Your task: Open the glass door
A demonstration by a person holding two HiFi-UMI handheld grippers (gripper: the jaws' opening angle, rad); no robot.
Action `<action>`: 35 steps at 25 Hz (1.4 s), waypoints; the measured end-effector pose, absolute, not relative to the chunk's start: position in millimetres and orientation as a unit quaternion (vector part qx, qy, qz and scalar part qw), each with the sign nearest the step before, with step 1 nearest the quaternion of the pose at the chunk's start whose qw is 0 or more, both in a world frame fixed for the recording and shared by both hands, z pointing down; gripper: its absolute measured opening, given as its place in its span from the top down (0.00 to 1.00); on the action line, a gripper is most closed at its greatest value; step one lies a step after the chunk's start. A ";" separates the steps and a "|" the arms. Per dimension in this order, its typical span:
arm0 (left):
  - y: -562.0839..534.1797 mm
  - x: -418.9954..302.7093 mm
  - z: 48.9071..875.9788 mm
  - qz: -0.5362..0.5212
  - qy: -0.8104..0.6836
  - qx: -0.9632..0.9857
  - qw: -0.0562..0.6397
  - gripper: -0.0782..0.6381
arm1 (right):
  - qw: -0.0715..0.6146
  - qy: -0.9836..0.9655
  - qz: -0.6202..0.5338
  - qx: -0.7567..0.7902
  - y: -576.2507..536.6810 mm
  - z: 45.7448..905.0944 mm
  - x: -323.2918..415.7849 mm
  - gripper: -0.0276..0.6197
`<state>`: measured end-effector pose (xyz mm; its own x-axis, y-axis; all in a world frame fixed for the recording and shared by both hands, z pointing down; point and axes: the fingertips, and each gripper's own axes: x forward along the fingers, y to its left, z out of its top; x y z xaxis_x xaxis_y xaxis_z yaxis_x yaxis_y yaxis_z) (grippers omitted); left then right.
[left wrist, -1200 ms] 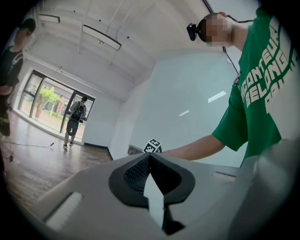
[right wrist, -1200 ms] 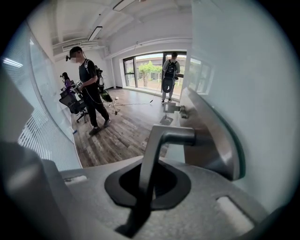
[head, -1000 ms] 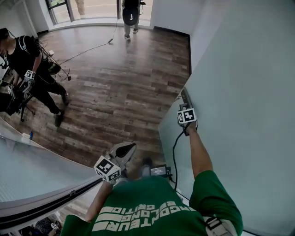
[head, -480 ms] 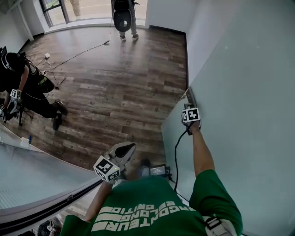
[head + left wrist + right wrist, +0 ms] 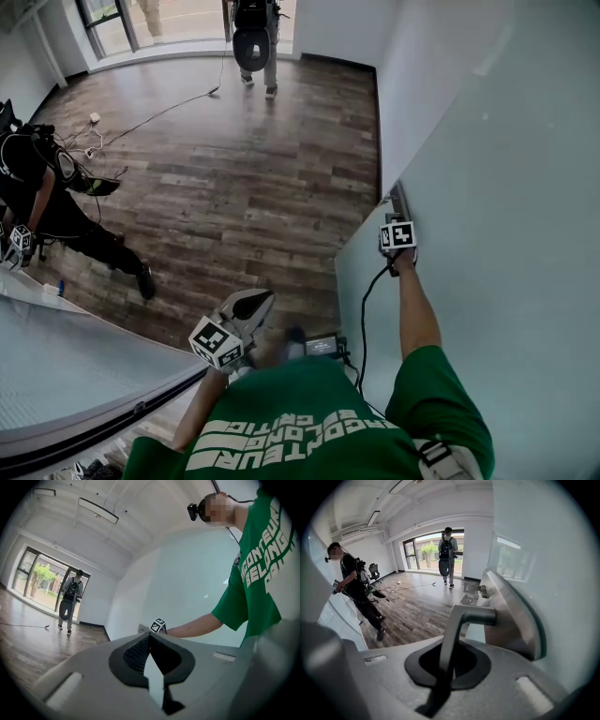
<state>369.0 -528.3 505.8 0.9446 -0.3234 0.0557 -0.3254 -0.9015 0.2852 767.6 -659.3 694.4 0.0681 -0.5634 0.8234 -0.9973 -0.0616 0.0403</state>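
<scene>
The frosted glass door point(image 5: 487, 234) fills the right side of the head view, its free edge running down from the metal handle plate point(image 5: 397, 197). My right gripper point(image 5: 401, 216) is shut on the lever handle point(image 5: 461, 618), which runs down between its jaws in the right gripper view. Behind the lever the handle plate point(image 5: 511, 616) sits on the glass. My left gripper point(image 5: 255, 302) hangs near my waist, away from the door. Its jaws meet at the tips with nothing between them point(image 5: 149, 637).
A person in black with gear point(image 5: 52, 211) walks at the left, and another with a backpack point(image 5: 253, 33) stands by the far windows. Cables point(image 5: 159, 108) lie on the wooden floor. A glass partition point(image 5: 75, 356) crosses the lower left.
My right gripper and the handle have shifted right, and the door's edge has swung right with them. The person in black has walked toward the lower left. My left gripper has hardly moved.
</scene>
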 end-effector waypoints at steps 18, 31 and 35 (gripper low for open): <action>-545.7 411.9 504.5 -0.005 -0.155 0.977 0.145 0.87 | 0.318 -0.568 0.339 0.679 -654.7 694.8 839.3 0.97; -548.6 432.1 505.8 0.000 -0.139 0.980 0.144 0.87 | 0.309 -0.552 0.344 0.693 -641.5 694.2 865.2 0.97; -550.5 432.9 508.9 0.001 -0.138 0.980 0.144 0.87 | 0.309 -0.550 0.345 0.695 -639.6 695.0 870.2 0.97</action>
